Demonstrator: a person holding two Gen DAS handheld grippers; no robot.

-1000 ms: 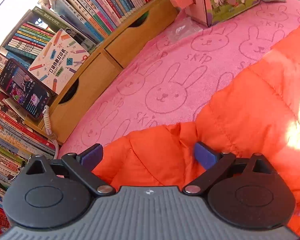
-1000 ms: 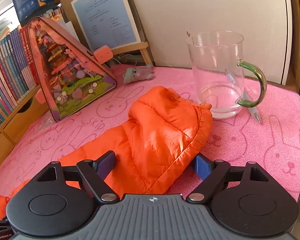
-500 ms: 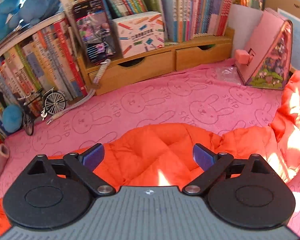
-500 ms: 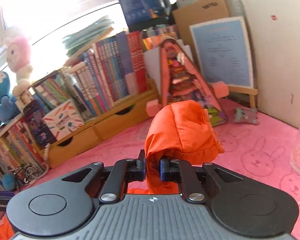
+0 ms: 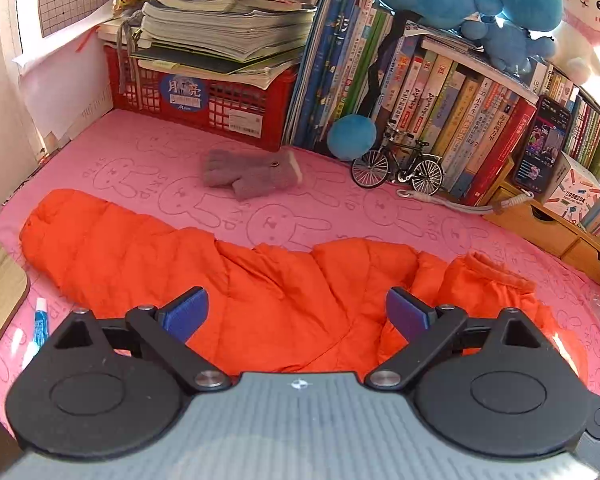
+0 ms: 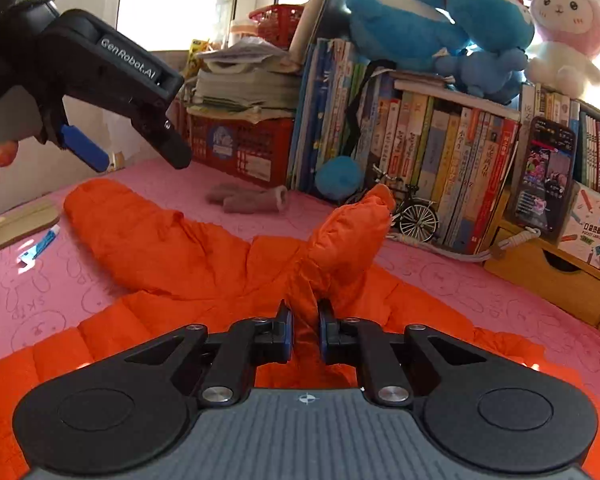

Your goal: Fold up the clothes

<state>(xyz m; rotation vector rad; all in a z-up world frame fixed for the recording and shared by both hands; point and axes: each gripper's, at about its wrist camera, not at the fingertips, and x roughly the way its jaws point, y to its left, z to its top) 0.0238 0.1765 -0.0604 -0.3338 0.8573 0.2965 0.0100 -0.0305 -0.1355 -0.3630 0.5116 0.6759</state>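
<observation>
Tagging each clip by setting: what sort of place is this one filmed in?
Probably a child's desk or study corner at home: rows of books, plush toys on top of them, and a pink bunny-print cloth under the orange jacket.

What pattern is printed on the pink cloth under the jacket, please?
Outlined rabbit faces with the word SKIP on the pink cloth, clearest in the left wrist view.

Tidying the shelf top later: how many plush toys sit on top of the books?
3, possibly more out of frame: a large blue plush leftmost, a second blue plush beside it, and a pink-and-white bunny at the right end.
</observation>
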